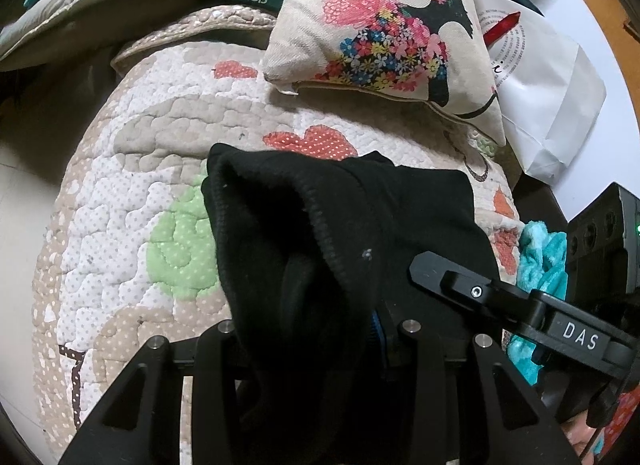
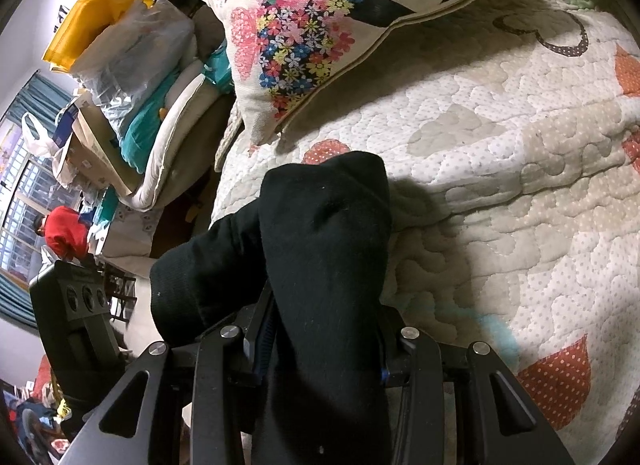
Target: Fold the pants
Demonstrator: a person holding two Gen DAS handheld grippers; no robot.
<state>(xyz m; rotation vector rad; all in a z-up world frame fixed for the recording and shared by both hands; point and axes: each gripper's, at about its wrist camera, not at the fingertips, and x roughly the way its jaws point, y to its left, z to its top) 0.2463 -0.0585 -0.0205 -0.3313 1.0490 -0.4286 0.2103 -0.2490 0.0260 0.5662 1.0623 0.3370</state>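
Above the quilt [image 1: 120, 201], near its middle, the black pants [image 1: 340, 233] hang bunched between both tools: the left gripper [image 1: 316, 345] is clamped on the fabric, the right gripper [image 2: 324, 341] likewise, with the floral pillow [image 2: 320, 25] beyond at the quilt's far edge.

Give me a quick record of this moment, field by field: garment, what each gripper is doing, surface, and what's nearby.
garment: black knit pants, bunched, part lifted
left gripper: shut on the pants
right gripper: shut on the pants
surface: quilted cream bedspread with heart patches
nearby: floral-print cushion, white paper bag, teal fuzzy cloth
fold status: not yet flat
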